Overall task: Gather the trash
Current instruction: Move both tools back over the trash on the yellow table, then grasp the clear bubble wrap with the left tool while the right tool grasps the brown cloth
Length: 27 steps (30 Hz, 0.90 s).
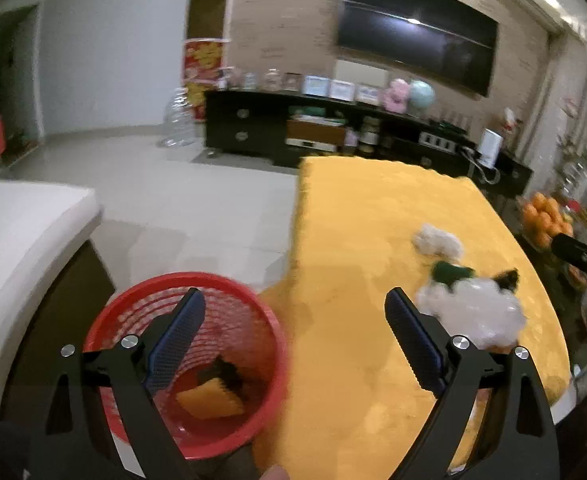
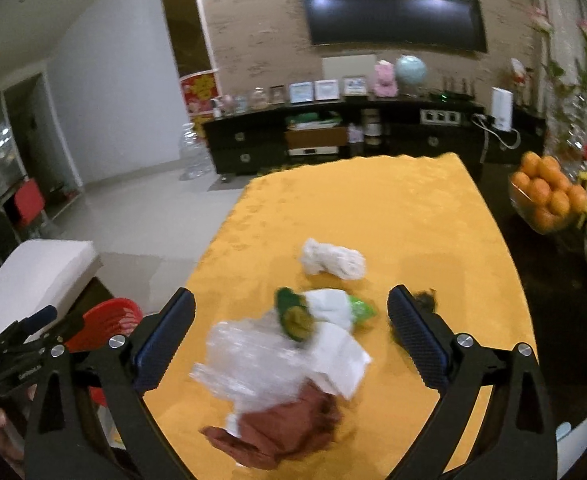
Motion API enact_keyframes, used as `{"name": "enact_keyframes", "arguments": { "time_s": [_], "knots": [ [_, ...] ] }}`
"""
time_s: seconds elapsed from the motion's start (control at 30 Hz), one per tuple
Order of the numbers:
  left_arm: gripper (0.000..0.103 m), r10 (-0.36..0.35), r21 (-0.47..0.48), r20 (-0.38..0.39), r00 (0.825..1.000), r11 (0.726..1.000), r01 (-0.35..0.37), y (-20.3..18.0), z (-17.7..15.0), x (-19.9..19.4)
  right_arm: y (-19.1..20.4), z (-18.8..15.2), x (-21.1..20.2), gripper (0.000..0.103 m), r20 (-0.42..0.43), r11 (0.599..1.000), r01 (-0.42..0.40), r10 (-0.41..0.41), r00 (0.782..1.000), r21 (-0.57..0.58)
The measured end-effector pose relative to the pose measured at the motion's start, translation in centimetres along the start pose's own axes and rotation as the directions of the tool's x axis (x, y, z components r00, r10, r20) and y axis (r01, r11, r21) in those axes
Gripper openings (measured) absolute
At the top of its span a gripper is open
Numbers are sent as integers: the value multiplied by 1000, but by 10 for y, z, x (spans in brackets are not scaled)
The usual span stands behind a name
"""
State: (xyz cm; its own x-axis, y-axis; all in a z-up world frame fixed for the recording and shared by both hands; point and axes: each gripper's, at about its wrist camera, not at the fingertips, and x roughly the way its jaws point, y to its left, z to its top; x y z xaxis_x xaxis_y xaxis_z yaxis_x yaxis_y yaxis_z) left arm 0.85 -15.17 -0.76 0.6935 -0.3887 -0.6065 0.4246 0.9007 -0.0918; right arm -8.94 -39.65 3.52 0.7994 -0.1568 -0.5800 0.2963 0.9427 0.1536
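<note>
A red mesh bin [image 1: 133, 304] stands at the left edge of the yellow table [image 1: 357, 216], with a yellow piece and dark scraps [image 1: 213, 396] inside. My left gripper [image 1: 293, 308] is open and empty, above the bin's right rim. Trash lies on the table [image 2: 373, 208]: a crumpled white tissue [image 2: 333, 260], a green wrapper [image 2: 293, 314], clear plastic [image 2: 245, 356], white paper [image 2: 341, 356], a brown crumpled piece [image 2: 289, 428] and a dark scrap [image 2: 425, 300]. My right gripper [image 2: 291, 304] is open and empty, above this pile. The bin also shows in the right wrist view [image 2: 105, 320].
A bowl of oranges [image 2: 545, 196] stands right of the table. A white seat [image 1: 21, 240] is left of the bin. A dark TV cabinet [image 2: 333, 140] with frames and a globe runs along the far wall. The left gripper's body shows in the right wrist view [image 2: 17, 352].
</note>
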Motion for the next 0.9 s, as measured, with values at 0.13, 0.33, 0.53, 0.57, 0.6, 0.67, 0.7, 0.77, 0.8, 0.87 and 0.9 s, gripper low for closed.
{"name": "enact_keyframes", "arguments": {
  "time_s": [0.13, 0.33, 0.53, 0.57, 0.6, 0.67, 0.7, 0.77, 0.8, 0.87, 0.9],
  "knots": [
    [89, -62, 53, -9, 998, 997, 62, -33, 2, 3, -21, -3, -5, 94, 7, 998, 32, -32, 999, 45],
    [90, -158, 121, -27, 987, 980, 160, -79, 9, 5, -42, -6, -9, 94, 12, 993, 81, -82, 997, 84],
    [92, -252, 201, -86, 964, 943, 265, -132, 8, 16, -67, -10, -10, 94, -2, 984, 99, -99, 995, 147],
    [92, -255, 215, -102, 962, 938, 272, -139, 6, 23, -70, -11, -11, 94, -5, 983, 100, -100, 995, 157],
    [92, -255, 224, -113, 960, 935, 275, -145, 5, 28, -72, -11, -11, 94, -7, 981, 101, -102, 995, 164],
    [92, -249, 246, -145, 957, 928, 279, -155, 1, 41, -77, -12, -12, 94, -8, 979, 104, -104, 995, 173],
    [92, -250, 254, -173, 953, 923, 289, -162, -2, 51, -79, -13, -13, 94, -8, 978, 104, -104, 995, 179],
    [92, -246, 259, -207, 947, 920, 295, -166, -6, 63, -81, -14, -14, 94, -10, 977, 106, -106, 994, 187],
    [92, -239, 263, -224, 945, 919, 295, -168, -8, 71, -83, -14, -14, 94, -11, 976, 107, -107, 994, 191],
    [92, -230, 266, -241, 943, 919, 292, -169, -13, 83, -85, -15, -13, 94, -18, 974, 107, -106, 994, 199],
    [92, -231, 263, -243, 942, 919, 294, -164, -16, 85, -87, -16, -12, 94, -22, 974, 105, -103, 994, 203]
  ]
}}
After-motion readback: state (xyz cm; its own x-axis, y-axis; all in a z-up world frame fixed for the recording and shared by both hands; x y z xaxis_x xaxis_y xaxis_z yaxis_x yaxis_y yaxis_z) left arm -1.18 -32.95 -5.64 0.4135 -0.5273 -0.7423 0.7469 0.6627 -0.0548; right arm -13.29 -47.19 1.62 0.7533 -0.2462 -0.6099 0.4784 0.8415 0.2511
